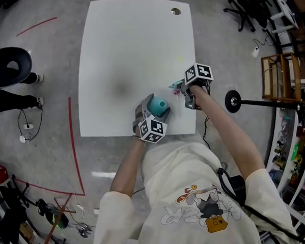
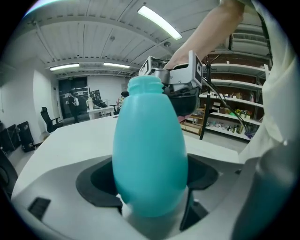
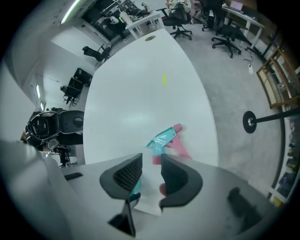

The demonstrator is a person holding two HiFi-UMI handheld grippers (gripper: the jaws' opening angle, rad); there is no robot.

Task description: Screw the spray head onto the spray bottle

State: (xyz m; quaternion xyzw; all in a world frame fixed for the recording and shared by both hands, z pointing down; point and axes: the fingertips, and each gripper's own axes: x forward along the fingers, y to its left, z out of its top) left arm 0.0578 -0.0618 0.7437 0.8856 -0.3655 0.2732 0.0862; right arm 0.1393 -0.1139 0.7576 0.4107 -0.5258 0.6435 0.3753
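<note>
The left gripper [image 2: 151, 208] has its jaws clamped on a teal bottle [image 2: 150, 154] at the table's [image 1: 128, 54] near edge. The right gripper [image 3: 152, 165] has its jaws apart, over the spray head [image 3: 165, 138] lying by the right edge. The pickup seems underway; next, the jaws need to close on the head.

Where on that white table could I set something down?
The table is bare across its far half and left side, from the round hole to the near left corner. It's crowded only at the near right corner: the left gripper holds the spray bottle, the right gripper hangs over the spray head.
</note>
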